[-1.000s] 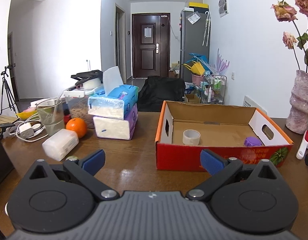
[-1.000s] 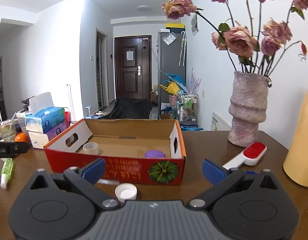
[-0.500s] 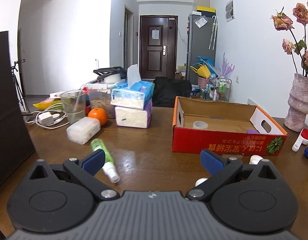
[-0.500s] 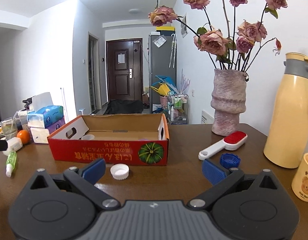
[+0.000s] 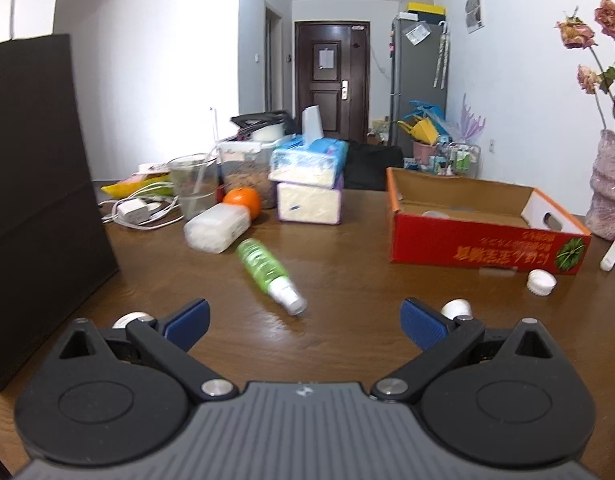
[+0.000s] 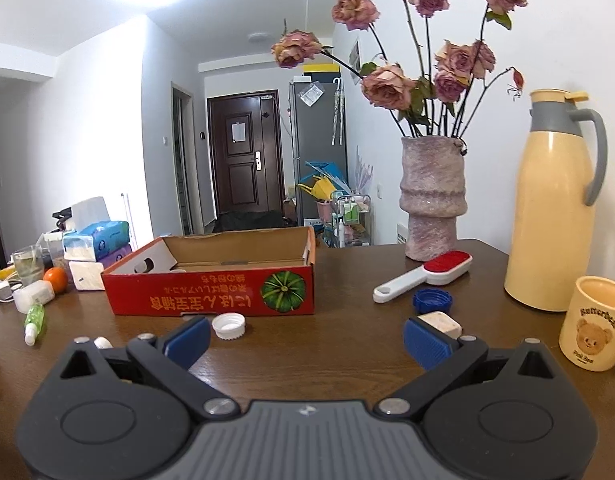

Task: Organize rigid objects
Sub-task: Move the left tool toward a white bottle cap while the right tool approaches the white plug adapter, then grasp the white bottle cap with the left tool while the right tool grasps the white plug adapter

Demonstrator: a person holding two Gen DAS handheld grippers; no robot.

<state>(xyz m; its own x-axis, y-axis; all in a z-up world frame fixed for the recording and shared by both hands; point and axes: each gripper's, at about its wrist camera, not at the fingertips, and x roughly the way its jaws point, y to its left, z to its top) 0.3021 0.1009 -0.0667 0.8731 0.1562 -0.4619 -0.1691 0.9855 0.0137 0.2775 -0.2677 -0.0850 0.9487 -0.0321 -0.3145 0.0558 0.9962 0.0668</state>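
the red cardboard box (image 6: 211, 300), a shallow open tray with plain brown walls inside and a printed pumpkin on its front, sits left of centre in the right wrist view; a pale round rim just shows above its near wall, the rest of its contents hidden. a ribbed white cap (image 6: 228, 326) lies on the wooden table (image 6: 339, 344) just in front of the box. a ribbed blue cap (image 6: 432, 300) and a cream square block (image 6: 440, 322) lie right of centre, near a red-and-white brush (image 6: 423, 275). at right stand a rough pink vase (image 6: 432, 204) of dried roses, a smooth cream flask (image 6: 555, 208) and a bear mug (image 6: 593, 328).

in the left wrist view a green spray bottle (image 5: 267, 271) lies on its side at centre, blurred.

the left gripper (image 5: 303, 318) is spread wide, holding nothing. the right gripper (image 6: 306, 338) is likewise wide apart and empty.
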